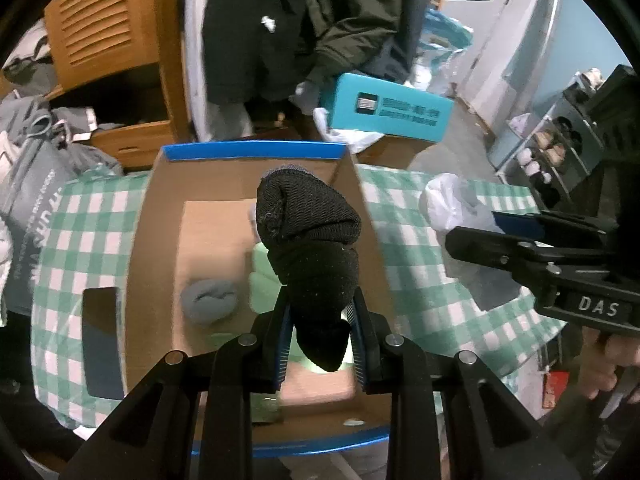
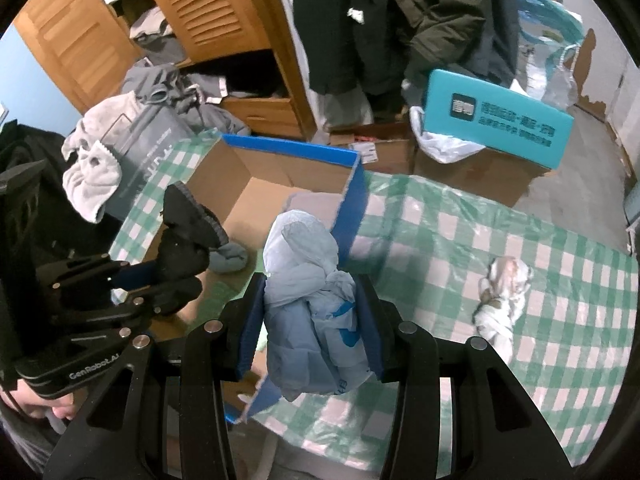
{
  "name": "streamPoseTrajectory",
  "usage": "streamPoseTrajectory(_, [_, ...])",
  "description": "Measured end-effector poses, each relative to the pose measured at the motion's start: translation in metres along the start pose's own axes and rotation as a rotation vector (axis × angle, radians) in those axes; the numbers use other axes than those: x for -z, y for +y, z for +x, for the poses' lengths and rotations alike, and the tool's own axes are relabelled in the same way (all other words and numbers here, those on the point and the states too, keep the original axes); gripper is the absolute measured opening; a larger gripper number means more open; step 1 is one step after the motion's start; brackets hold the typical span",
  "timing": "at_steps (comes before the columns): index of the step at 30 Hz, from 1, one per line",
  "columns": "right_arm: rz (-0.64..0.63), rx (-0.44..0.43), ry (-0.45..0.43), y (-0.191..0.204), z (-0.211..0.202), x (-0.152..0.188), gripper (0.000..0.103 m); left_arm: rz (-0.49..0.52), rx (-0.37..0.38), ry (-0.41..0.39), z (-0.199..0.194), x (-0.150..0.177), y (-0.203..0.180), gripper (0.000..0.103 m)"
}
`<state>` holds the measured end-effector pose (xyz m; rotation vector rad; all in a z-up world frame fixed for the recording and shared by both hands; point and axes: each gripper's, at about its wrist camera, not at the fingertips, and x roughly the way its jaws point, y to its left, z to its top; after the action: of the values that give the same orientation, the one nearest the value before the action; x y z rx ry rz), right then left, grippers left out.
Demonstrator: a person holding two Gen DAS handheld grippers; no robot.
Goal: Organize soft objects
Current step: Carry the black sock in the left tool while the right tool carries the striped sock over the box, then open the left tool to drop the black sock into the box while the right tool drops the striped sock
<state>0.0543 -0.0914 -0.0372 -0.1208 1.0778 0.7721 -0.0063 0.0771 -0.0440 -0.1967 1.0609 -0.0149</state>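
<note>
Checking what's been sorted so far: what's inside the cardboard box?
In the cardboard box, a rolled grey sock lies on the floor beside something pale green. The black sock bundle in the left gripper hides the rest.

A wooden wardrobe with louvred doors [image 2: 208, 8] fills the upper left of the right wrist view, one door open and grey clothes [image 2: 168, 84] spilling from its shelf. Dark coats [image 2: 400, 20] hang at top centre, above a teal box [image 2: 496, 124] resting on cardboard cartons. A green-and-white checked cloth [image 2: 500, 248] spreads across the lower right, and pale blue wall [image 1: 580, 40] shows at the upper right of the left wrist view.
</note>
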Motion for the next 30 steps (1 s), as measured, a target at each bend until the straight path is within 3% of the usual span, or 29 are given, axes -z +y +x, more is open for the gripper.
streamPoseTrajectory(24, [-0.051, -0.052, 0.086, 0.041, 0.055, -0.019, 0.046, -0.073, -0.067, 0.03, 0.013, 0.009, 0.051, 0.027])
streamPoseTrajectory(26, [-0.053, -0.052, 0.088, 0.042, 0.057, -0.02, 0.046, -0.075, -0.076, 0.033, 0.014, 0.009, 0.053, 0.031])
streamPoseTrajectory(28, [-0.052, -0.052, 0.091, 0.042, 0.058, -0.02, 0.047, -0.078, -0.081, 0.033, 0.014, 0.009, 0.054, 0.042])
streamPoseTrajectory(30, [-0.045, -0.048, 0.091, 0.041, 0.059, -0.02, 0.05, -0.076, -0.085, 0.029, 0.014, 0.009, 0.053, 0.044])
